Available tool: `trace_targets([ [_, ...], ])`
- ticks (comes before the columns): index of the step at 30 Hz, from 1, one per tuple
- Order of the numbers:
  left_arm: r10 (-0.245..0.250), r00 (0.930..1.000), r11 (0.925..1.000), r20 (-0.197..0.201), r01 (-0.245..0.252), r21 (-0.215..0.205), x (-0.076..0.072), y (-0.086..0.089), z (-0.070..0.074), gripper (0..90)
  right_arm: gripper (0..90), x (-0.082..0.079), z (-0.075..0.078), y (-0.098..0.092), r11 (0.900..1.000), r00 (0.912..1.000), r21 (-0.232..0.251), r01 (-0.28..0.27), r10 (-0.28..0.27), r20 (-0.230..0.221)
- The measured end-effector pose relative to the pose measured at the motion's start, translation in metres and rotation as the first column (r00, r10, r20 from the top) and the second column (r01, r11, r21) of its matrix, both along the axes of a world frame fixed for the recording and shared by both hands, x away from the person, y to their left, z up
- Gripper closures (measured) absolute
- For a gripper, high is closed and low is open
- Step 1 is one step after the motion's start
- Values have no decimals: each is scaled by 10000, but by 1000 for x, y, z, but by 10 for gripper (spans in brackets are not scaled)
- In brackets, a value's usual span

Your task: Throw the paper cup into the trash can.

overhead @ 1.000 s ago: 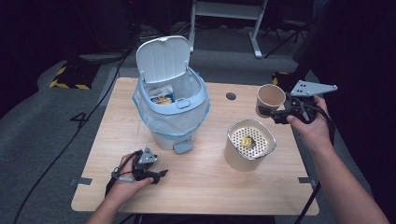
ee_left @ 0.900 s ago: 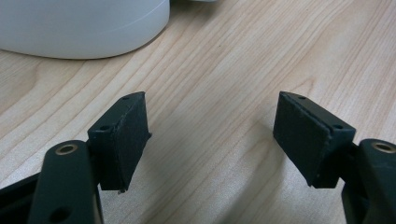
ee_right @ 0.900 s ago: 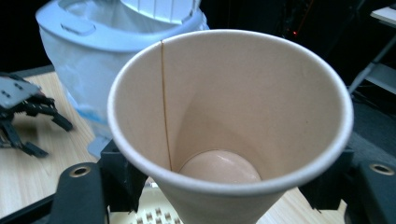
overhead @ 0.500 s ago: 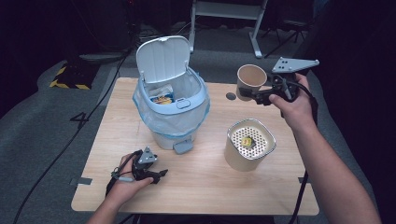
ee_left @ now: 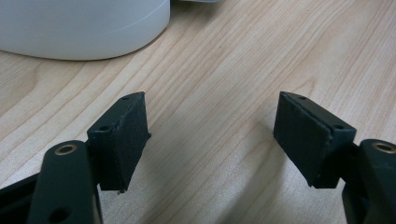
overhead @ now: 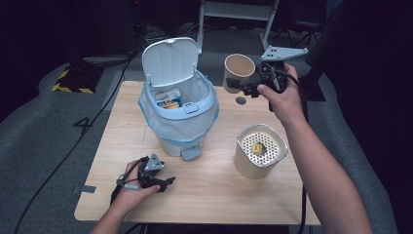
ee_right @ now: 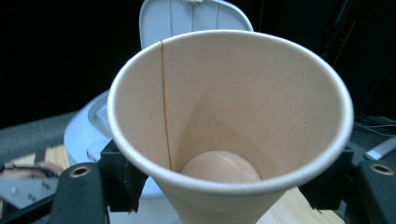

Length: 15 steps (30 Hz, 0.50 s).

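A tan paper cup [overhead: 238,69] hangs in the air to the right of the bin's open lid, its mouth tipped toward the high view. My right gripper [overhead: 234,87] is shut on its lower wall. In the right gripper view the cup [ee_right: 224,107] looks empty inside, and my right gripper [ee_right: 229,186] has a black jaw on either side of it. A pale blue pedal bin [overhead: 178,114] with a plastic liner stands mid-table, lid [overhead: 169,61] raised. My left gripper [overhead: 163,181] rests open on the table near the front; in its own view my left gripper [ee_left: 210,135] holds nothing.
A white container with a perforated top [overhead: 260,151] stands at the right, a small yellow thing [overhead: 258,147] on its grid. Packaging [overhead: 169,101] lies inside the bin. The bin's white base [ee_left: 79,28] is just ahead of the left jaws. The wooden table [overhead: 122,126] has a small dark spot [overhead: 240,100].
My right gripper has carried the cup up and to the left, from the table's right edge toward the bin. The left gripper has stayed where it was.
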<state>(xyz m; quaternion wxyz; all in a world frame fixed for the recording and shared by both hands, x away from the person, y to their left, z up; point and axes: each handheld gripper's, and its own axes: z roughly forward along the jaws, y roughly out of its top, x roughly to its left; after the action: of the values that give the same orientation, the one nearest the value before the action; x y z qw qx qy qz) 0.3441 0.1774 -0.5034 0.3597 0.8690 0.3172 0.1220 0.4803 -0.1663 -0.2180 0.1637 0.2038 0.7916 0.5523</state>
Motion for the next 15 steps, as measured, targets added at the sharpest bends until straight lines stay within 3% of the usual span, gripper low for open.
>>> trace_targets([
  [5,5,10000,10000,-32,-5,-15,0,0,0,266,291,7,2,20,9997,10000,250,48,-47,-18],
  [15,-4,10000,10000,-38,4,-31,0,0,0,266,286,21,-2,62,9997,9997,253,37,-31,-250],
])
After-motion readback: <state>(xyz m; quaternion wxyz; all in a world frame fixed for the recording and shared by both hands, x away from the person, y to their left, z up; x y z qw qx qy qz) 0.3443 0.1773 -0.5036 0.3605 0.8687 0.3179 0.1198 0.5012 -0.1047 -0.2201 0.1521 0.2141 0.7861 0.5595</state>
